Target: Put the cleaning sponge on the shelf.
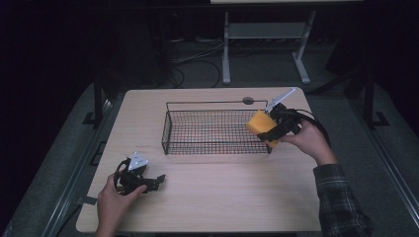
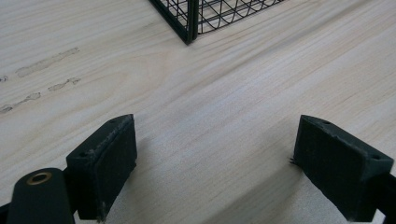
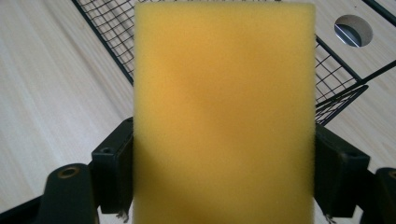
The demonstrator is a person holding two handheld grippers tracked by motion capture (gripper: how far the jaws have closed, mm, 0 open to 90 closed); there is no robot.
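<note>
One yellow sponge [image 1: 259, 122], soft and light, sits clenched by its sides in the right tool [image 1: 273, 129] at the basket's [image 1: 212, 129] right end, mid-frame; left tool [image 1: 154, 181] rests released on the table [image 1: 217, 192], lower left.

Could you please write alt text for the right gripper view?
A yellow sponge is clamped between the right gripper's two black jaws, close to the camera. Behind it lie a black wire basket and the light wooden table.

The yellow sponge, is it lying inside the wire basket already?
No, the yellow sponge is held up in the right gripper at the wire basket's right end, above the rim.
</note>
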